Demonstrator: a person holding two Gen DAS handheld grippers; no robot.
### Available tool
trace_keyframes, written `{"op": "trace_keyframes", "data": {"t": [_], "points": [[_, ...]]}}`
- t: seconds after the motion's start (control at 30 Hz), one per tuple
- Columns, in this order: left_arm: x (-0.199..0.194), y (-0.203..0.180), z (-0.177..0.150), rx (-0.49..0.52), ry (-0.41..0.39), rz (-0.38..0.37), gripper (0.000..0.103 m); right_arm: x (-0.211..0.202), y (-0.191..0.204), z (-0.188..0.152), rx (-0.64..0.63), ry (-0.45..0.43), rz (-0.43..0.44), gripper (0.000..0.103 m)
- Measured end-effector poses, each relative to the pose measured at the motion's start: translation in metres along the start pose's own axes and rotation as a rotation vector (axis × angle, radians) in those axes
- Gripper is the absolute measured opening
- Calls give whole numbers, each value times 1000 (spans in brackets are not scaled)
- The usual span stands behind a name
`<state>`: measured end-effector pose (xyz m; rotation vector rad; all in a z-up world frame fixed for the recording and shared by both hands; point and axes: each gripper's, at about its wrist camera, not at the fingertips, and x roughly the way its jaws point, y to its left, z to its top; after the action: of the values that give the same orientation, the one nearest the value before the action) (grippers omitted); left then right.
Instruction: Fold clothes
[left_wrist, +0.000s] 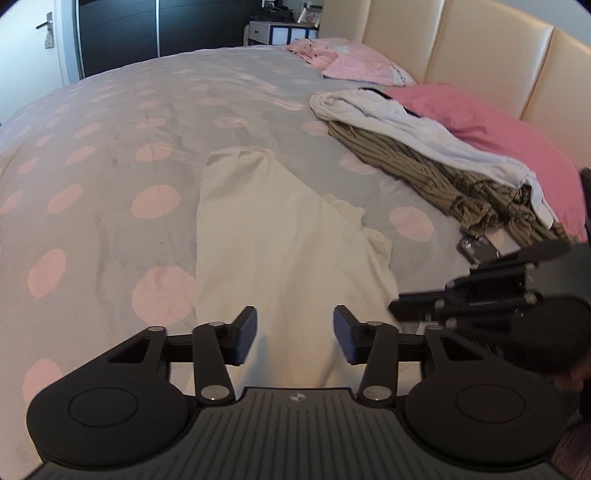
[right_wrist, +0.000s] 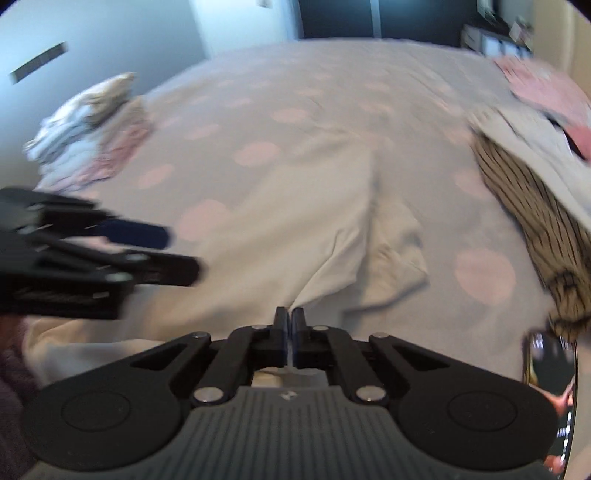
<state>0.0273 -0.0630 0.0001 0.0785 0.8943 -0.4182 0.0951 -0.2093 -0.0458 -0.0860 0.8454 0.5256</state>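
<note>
A cream garment (left_wrist: 280, 240) lies spread lengthwise on the grey bedspread with pink dots (left_wrist: 110, 166). My left gripper (left_wrist: 295, 332) hovers open over the garment's near end, with cloth showing below the gap and neither pad touching it. My right gripper (right_wrist: 290, 319) is shut on the near edge of the cream garment (right_wrist: 303, 221). A raised fold runs away from its tips, and a sliver of cloth shows between the pads. Each gripper shows in the other's view: the right gripper (left_wrist: 402, 308) beside the garment's right edge, the left gripper (right_wrist: 173, 251) blurred at the left.
A heap of a white shirt (left_wrist: 406, 122) over an olive striped garment (left_wrist: 436, 173) lies at the right, against pink pillows (left_wrist: 498, 125) and a cream headboard (left_wrist: 480, 48). A phone (left_wrist: 476, 247) lies beside the heap. Another clothes pile (right_wrist: 85, 129) sits at the bed's far left.
</note>
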Motion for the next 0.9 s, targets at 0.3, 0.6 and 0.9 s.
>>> {"op": "trace_keyframes", "data": {"t": [0.3,0.6,0.9], "points": [[-25,12,-4,-39,8,-2,56,-7,97,-20,-267,36,201,2],[-20,29,-28,-78,84,34,56,-8,125,-33,-364,106,290,3],[-18,24,-33,-38,77,14,56,-22,86,-27,-282,114,226,23]]}}
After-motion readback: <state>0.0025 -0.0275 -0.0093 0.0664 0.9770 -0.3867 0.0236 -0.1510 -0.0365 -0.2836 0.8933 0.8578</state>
